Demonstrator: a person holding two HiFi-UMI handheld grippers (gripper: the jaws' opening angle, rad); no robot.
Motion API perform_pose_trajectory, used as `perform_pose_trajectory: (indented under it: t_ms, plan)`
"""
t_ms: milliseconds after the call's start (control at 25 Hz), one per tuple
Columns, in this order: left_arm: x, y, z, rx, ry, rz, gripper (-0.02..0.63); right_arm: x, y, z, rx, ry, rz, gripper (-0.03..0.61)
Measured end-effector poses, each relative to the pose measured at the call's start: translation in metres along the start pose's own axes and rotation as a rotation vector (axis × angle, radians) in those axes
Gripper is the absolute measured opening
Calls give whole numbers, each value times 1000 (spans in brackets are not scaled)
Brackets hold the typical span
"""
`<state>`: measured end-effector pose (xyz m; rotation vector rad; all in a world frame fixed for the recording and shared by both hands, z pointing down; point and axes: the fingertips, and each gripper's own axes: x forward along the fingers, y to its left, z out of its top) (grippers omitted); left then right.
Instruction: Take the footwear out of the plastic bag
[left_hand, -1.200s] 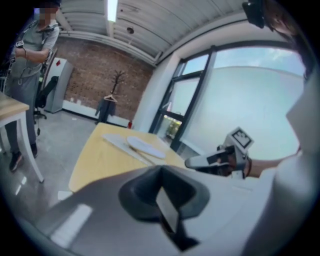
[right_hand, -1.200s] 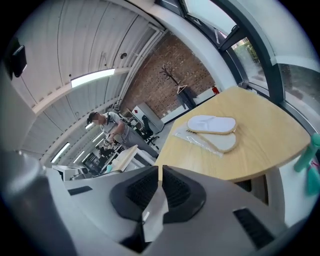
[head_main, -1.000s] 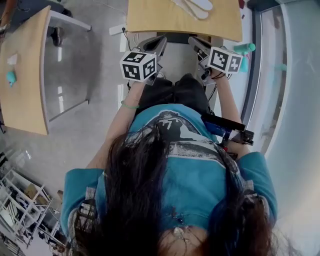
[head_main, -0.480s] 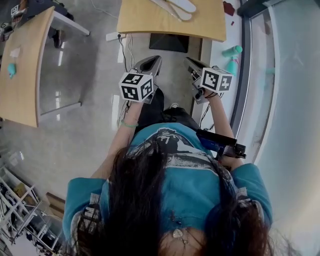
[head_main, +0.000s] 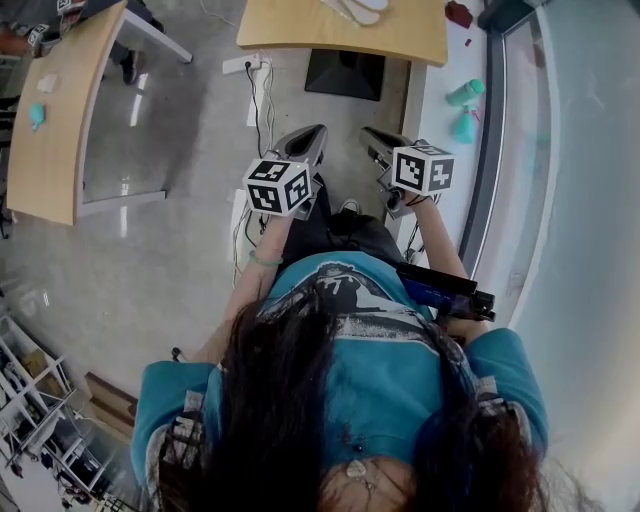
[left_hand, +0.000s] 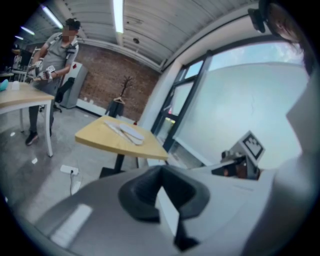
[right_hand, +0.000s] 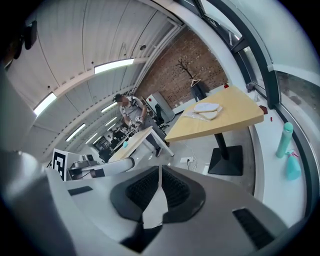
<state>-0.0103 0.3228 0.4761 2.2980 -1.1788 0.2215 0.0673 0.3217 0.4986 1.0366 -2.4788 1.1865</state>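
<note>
A pair of pale flat slippers (head_main: 355, 5) lies on the wooden table (head_main: 400, 35) at the top edge of the head view. The same slippers (left_hand: 131, 133) show far ahead in the left gripper view, and again as slippers (right_hand: 206, 109) in the right gripper view. Whether a plastic bag lies under them I cannot tell. My left gripper (head_main: 308, 135) and right gripper (head_main: 370, 138) are held side by side in front of the person, over the floor and well short of the table. The jaws of the left gripper (left_hand: 160, 175) and of the right gripper (right_hand: 159, 172) are shut with nothing between them.
The table's black base (head_main: 345, 73) stands on the grey floor, with a power strip and cables (head_main: 245, 65) beside it. Two teal bottles (head_main: 465, 93) stand on the ledge by the glass wall at right. A second wooden table (head_main: 60, 120) is at left, with another person (left_hand: 57, 55) near it.
Both grippers and the person have backed away from the wooden table, so its black base now shows fully. Both jaws stay shut and empty.
</note>
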Motion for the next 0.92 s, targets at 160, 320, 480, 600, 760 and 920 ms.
perform_pose_trajectory:
  t_ms: [160,320,480,600,760,920]
  plan:
    - [2,1,0,2,-16,1,3,4,5,-2,-27,6,14,28]
    - [4,-3,-1,3,-20,-7,3,2,6,-3,-33,9,15,28]
    - [6,-3,1,6,-24,-11,3,2,6,-1,-37,1,16,28]
    - [9,-4,0,7,-19,-14,3,1,4,-2,-38,0,14,28]
    - [12,-5,-1,11,-11,-21,3,1,1,-3,-26,-5,13,28]
    - [13,-8,1,8,-10,-27,3,-1,-1,-2,-5,-11,16,28]
